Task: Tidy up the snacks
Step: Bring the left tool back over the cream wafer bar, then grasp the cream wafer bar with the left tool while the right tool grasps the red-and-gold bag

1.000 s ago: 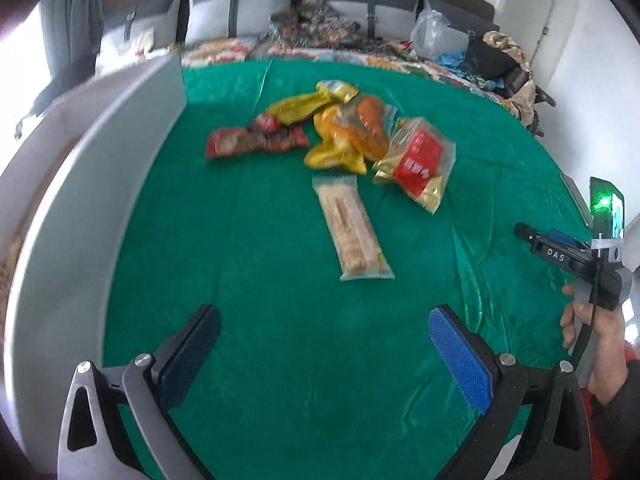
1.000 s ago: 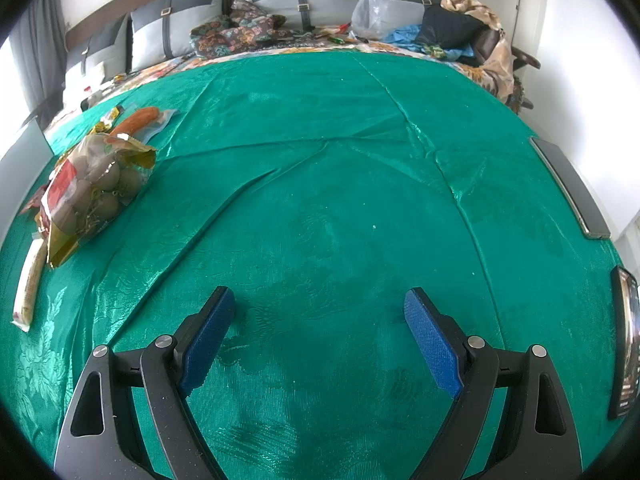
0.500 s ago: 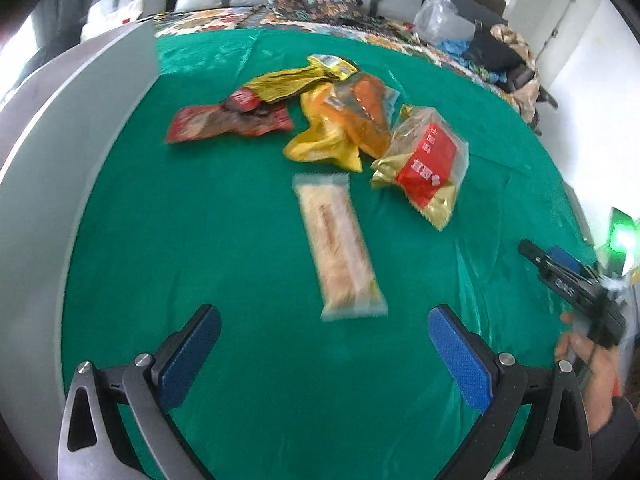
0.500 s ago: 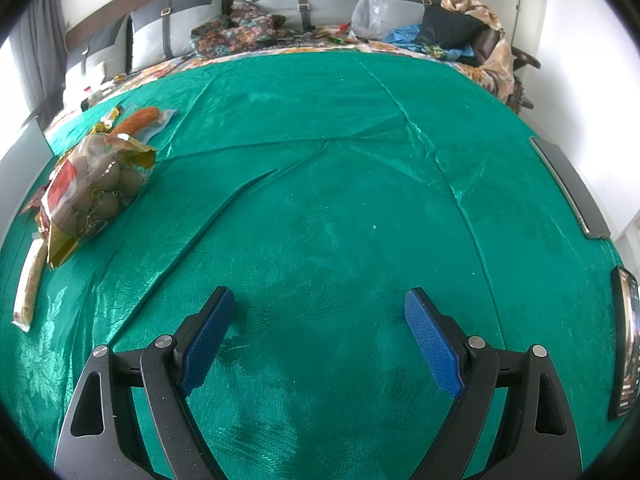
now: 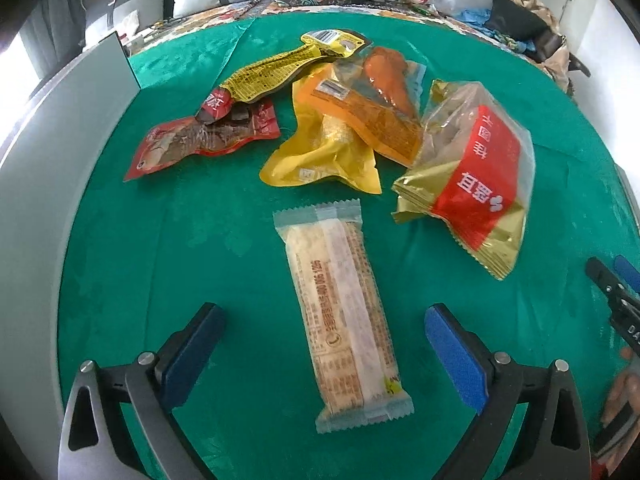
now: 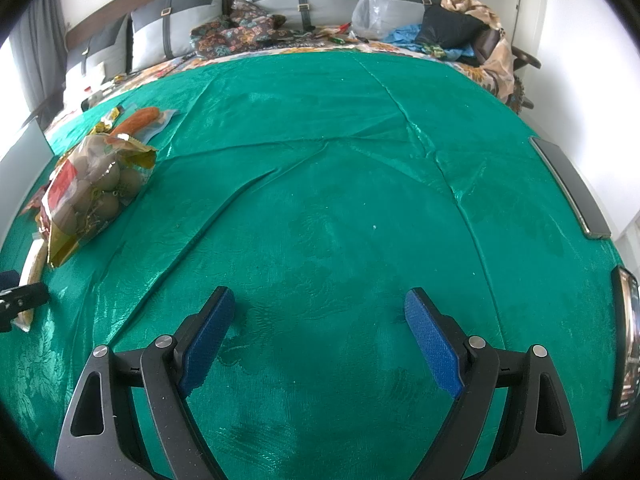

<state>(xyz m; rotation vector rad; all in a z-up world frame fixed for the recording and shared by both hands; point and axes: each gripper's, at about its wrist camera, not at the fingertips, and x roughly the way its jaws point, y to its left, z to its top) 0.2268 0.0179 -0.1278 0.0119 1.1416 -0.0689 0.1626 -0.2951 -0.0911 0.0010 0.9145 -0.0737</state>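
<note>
A long pale wafer bar in a clear wrapper (image 5: 344, 316) lies on the green cloth (image 5: 200, 240) between the fingers of my open left gripper (image 5: 324, 354). Beyond it lie a red and gold bag (image 5: 476, 176), a yellow and orange packet (image 5: 340, 136), a red packet (image 5: 200, 140) and a yellow-black packet (image 5: 276, 72). My right gripper (image 6: 320, 336) is open and empty over bare cloth; the red and gold bag (image 6: 88, 188) lies far to its left.
A grey tray wall (image 5: 52, 168) curves along the left. Phones (image 6: 572, 188) lie at the cloth's right edge. The right gripper's tip (image 5: 612, 292) shows at the left wrist view's right edge. Bedding and pillows (image 6: 296, 0) lie behind.
My left gripper has moved forward and down toward the snacks, so the wafer bar now lies between its fingers. The right gripper has not moved.
</note>
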